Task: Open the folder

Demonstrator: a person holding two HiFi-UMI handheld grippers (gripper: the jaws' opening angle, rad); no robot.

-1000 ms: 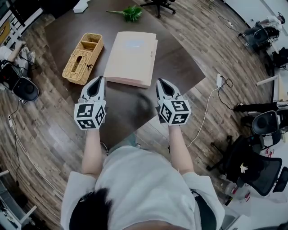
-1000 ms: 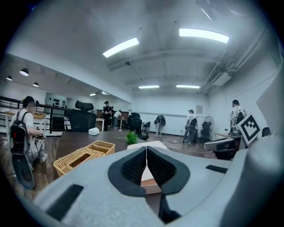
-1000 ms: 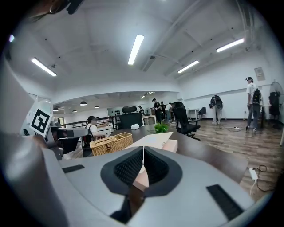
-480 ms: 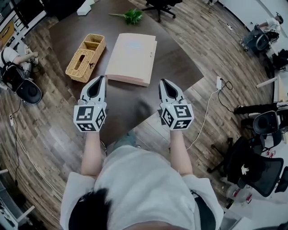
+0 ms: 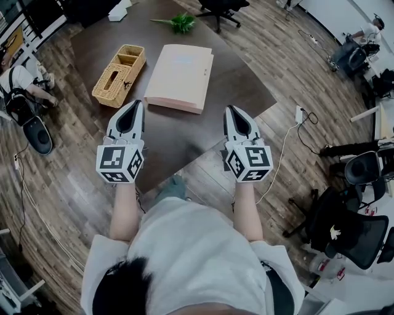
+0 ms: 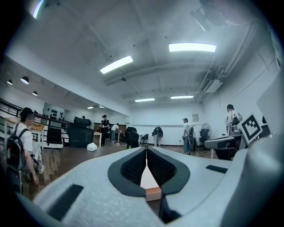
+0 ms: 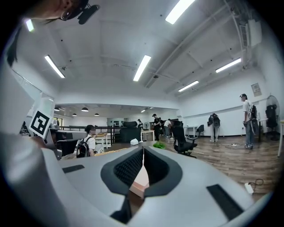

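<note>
A closed peach-coloured folder [image 5: 180, 77] lies flat on the dark brown table [image 5: 246, 86]. My left gripper [image 5: 136, 103] hovers just off the folder's near left corner, jaws shut with nothing held. Off the near right corner, a bit further from the folder, my right gripper [image 5: 231, 109] is likewise shut and holds nothing. In the left gripper view the left gripper [image 6: 146, 150] points level into the room, and a strip of the folder [image 6: 150, 186] shows between its jaws. The right gripper view has the right gripper [image 7: 143, 150] closed at the tips, with the folder [image 7: 140, 181] low in the gap.
A wicker basket [image 5: 120, 75] with two compartments stands left of the folder. A green plant sprig [image 5: 180, 23] and a white box [image 5: 117, 12] lie at the table's far end. An office chair [image 5: 217, 7] stands beyond. A power strip with cable [image 5: 300, 114] lies on the floor at right.
Both grippers have drifted slightly apart, the right one moving to the right, away from the folder's corner. Both stay shut. The folder has not moved.
</note>
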